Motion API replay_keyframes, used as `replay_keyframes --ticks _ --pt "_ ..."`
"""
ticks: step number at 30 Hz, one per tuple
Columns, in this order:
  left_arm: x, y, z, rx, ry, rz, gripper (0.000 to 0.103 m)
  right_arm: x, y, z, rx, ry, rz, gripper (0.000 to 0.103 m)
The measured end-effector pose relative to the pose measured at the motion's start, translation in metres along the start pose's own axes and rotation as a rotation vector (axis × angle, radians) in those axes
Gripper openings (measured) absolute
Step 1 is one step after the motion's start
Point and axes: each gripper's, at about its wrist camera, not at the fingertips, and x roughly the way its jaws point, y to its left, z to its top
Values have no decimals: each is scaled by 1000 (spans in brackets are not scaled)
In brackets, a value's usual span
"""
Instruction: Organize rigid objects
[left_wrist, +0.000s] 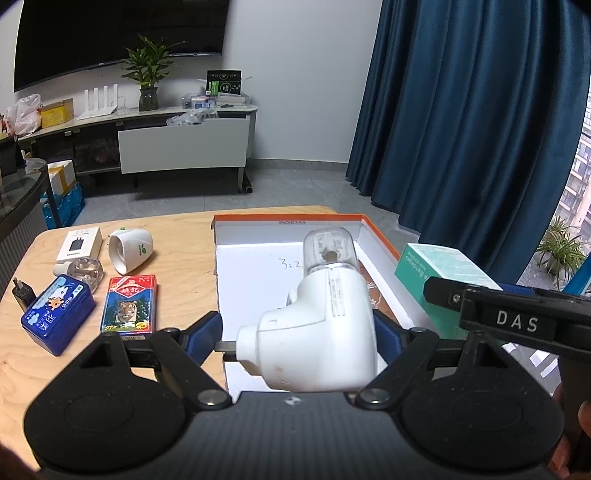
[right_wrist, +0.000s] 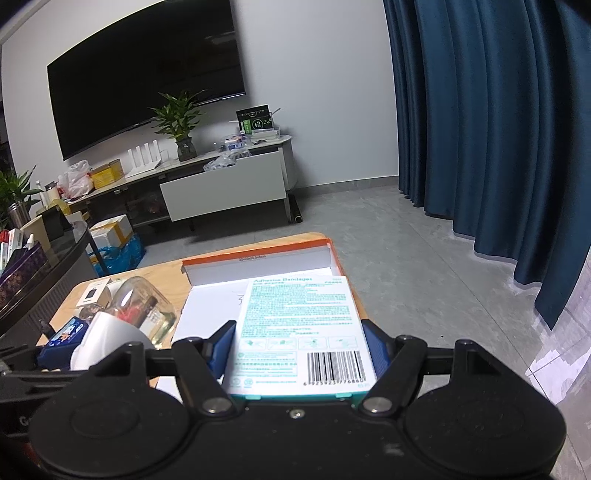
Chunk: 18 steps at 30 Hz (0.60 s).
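Left wrist view: left gripper (left_wrist: 295, 332) fingers clamped on white plug-in device (left_wrist: 314, 332), held above near end of open orange-edged box (left_wrist: 380, 236). Lower it before release.

Right wrist view: right gripper (right_wrist: 299, 347) fingers clamped on bandage box (right_wrist: 299, 328), over same box. Keep it level and set it beside device.

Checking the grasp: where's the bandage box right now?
The bandage box sits between the right gripper's blue pads, held over the open orange-edged tray; in the left wrist view it's at the right, beside the white plug-in device.
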Motion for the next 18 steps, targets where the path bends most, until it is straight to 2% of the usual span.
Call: replay_keyframes --ticks 18 --pt "7 -1 -5 2 9 8 87 13 -18 -4 -43 6 -11 84"
